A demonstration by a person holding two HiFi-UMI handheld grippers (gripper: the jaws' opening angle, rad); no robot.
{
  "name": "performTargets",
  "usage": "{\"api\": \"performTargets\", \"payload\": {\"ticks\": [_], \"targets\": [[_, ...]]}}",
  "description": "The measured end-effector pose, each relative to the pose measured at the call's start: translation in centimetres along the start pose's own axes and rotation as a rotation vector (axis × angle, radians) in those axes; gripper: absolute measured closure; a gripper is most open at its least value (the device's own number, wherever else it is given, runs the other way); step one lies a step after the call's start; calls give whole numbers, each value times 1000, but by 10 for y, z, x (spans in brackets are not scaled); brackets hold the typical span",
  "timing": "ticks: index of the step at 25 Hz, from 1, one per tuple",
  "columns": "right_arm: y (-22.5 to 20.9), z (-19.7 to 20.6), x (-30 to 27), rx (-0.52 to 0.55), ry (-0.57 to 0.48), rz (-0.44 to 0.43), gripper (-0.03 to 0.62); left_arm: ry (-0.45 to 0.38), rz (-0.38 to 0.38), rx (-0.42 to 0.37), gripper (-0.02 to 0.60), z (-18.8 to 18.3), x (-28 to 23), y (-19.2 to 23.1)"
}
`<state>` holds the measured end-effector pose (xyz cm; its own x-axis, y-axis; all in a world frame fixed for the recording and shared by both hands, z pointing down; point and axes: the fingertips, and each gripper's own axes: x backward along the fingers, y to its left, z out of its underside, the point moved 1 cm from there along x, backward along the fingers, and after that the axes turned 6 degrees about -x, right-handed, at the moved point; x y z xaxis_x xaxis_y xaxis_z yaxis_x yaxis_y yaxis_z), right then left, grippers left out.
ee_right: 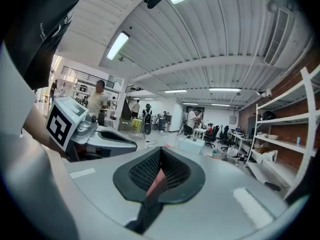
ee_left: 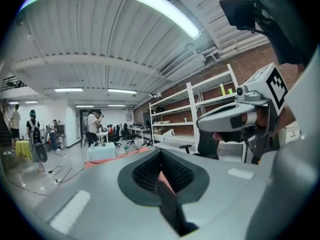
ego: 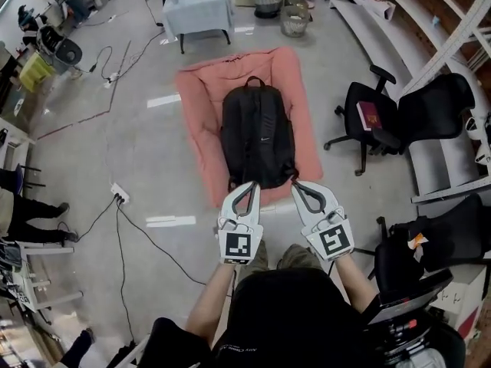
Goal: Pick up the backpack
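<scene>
A black backpack (ego: 258, 133) lies flat on a pink mat (ego: 199, 90) on the floor, its top handle pointing away from me. My left gripper (ego: 248, 185) and right gripper (ego: 297, 185) are held side by side at its near end. In the left gripper view the left gripper (ee_left: 160, 170) is shut on a black shoulder strap (ee_left: 172, 209) that runs back between the pads. The right gripper (ee_right: 159, 173) is likewise shut on the other black strap (ee_right: 147, 211). A sliver of pink mat shows through each jaw gap.
Black office chairs (ego: 399, 117) stand to the right, one with a red book on its seat. Beyond the mat are a small covered table (ego: 198, 10) and wire baskets (ego: 294, 18). Cables and a power strip (ego: 120, 195) lie on the floor at left. White shelving (ee_left: 210, 109) lines the right wall.
</scene>
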<state>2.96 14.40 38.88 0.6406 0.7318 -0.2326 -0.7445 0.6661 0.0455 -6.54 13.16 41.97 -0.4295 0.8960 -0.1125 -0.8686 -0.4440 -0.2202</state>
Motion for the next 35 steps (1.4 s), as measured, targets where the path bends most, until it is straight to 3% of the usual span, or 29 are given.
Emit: {"api": "performTargets", "payload": {"ticks": [7,11,16,21,25,28,35], "targets": [[-17,9,-59,-8,37,-20,582,78,-30,106,580,36,-29,39],[-32,14,-90,-39,44,-39,582,141,-36,122,580,60,-46,52],[-63,28,-129,-117,35,-84,582,224,-35,89,580,74,-82,63],[-98,39,-184,-175,18,-182,582,289,-52,55,580,62,-132,82],[-138,67,-232,-196,49,-219,582,318,-55,47,580,63,-175,85],[-161,101,-258,-209,130,-226,582,310,-66,48,580,63,-194,87],[-185,172,-339,-182,275,-308,558,324,-82,106,580,91,-217,111]]}}
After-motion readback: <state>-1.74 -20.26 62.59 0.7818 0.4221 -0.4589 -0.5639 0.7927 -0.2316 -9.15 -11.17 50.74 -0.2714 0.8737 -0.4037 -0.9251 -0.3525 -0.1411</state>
